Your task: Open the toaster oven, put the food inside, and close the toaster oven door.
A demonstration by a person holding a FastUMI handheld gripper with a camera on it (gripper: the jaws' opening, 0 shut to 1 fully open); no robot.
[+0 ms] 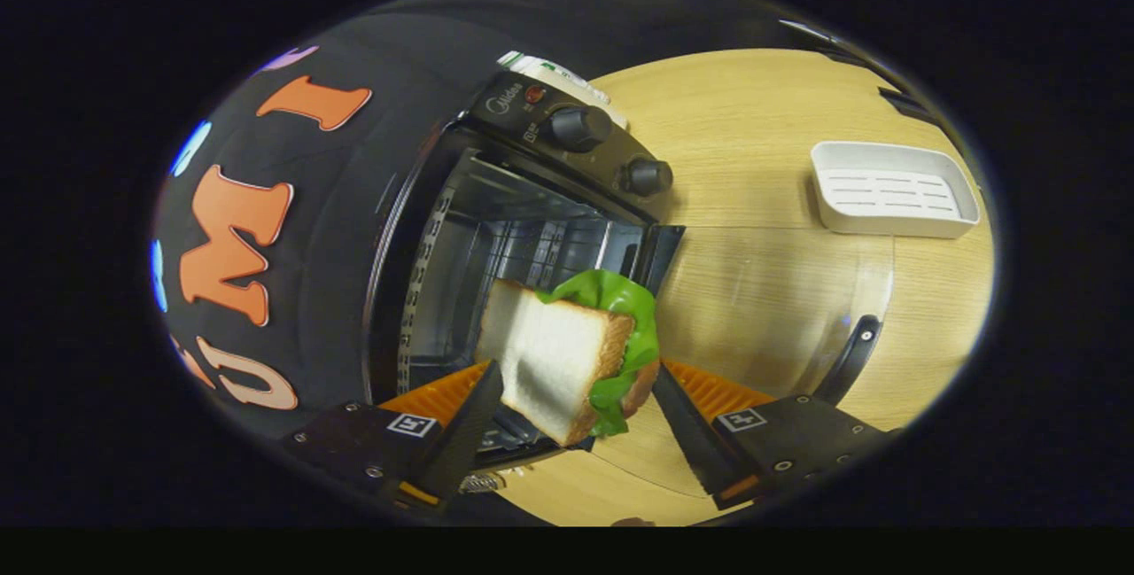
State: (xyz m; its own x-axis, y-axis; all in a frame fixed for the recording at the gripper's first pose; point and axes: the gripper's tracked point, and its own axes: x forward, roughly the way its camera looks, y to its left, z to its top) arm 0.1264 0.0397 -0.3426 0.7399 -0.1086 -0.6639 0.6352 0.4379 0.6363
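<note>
black toaster oven (496, 229) w/ two round knobs sits rolled sideways in this view, its glass door (780, 309) swung fully down over the light wood table (753, 114), so the cavity's clear to load. gripper (576, 407) fingers closed partway, pinching the white-bread sandwich w/ green lettuce (554, 358) from both sides, held just ahead of the mouth, not inside yet. grip on the flat faces prob keeps the filling from sliding out. white slatted plastic tray (895, 190) sits well apart beyond the door. next, i'd say: ease it onto the rack.

Black toaster oven (496, 229); white-bread sandwich (554, 358) (green lettuce); white slotted tray (895, 190); light-wood table (753, 123).
</note>
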